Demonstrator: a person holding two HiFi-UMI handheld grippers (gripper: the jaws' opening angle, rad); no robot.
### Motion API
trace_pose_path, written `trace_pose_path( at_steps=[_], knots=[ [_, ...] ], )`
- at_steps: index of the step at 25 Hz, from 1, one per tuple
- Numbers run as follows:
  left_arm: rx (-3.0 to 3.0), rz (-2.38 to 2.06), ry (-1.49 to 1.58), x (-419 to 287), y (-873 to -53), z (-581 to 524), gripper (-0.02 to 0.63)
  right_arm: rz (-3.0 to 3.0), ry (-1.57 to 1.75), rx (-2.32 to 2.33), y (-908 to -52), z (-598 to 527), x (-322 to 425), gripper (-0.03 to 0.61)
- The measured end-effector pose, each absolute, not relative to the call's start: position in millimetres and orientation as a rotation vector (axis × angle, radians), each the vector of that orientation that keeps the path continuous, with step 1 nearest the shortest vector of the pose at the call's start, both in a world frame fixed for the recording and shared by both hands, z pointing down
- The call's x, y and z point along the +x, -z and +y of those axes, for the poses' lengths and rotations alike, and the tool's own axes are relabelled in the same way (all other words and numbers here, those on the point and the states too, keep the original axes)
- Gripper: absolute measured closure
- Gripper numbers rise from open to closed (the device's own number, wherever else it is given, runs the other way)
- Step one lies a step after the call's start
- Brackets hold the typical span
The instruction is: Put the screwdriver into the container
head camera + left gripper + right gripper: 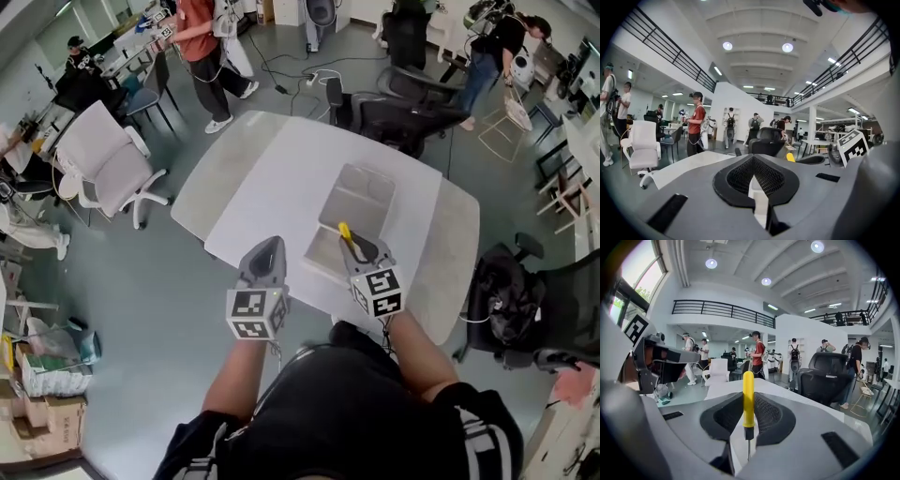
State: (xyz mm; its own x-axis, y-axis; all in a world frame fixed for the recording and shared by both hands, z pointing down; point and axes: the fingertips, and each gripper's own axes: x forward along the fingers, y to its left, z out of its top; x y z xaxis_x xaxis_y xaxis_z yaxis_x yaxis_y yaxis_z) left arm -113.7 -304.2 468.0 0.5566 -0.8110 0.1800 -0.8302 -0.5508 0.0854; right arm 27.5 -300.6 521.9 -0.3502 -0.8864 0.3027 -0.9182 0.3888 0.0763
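In the head view a clear plastic container (330,251) lies on the white table (262,178) with its lid (361,195) folded back. My right gripper (359,247) hovers over the container's near end, shut on a yellow-handled screwdriver (345,232). In the right gripper view the screwdriver (748,399) stands upright between the jaws (748,434), handle out past the tips, metal shaft toward the camera. My left gripper (267,251) hangs left of the container, shut and empty (753,187). The yellow handle tip (790,157) shows in the left gripper view.
Black office chairs (403,117) stand at the table's far side and one (511,300) at its right. A white chair (103,159) is off to the left. Several people (202,47) move about further back. Boxes (42,375) sit on the floor at lower left.
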Motion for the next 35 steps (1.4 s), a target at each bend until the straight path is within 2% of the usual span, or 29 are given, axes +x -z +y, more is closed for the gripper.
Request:
trace_pose_path(
  at_steps=[18, 35],
  knots=[
    [2.500, -1.372, -0.307, -106.0, -525.7, -336.1, 0.606, -2.169, -0.424, 1.309, -655.8, -332.1, 26.5, 0.511],
    [2.433, -1.441, -0.358, -112.5, -537.6, -336.7, 0.604, -1.952, -0.467, 0.996, -721.8, -344.4, 10.4, 0.511]
  ],
)
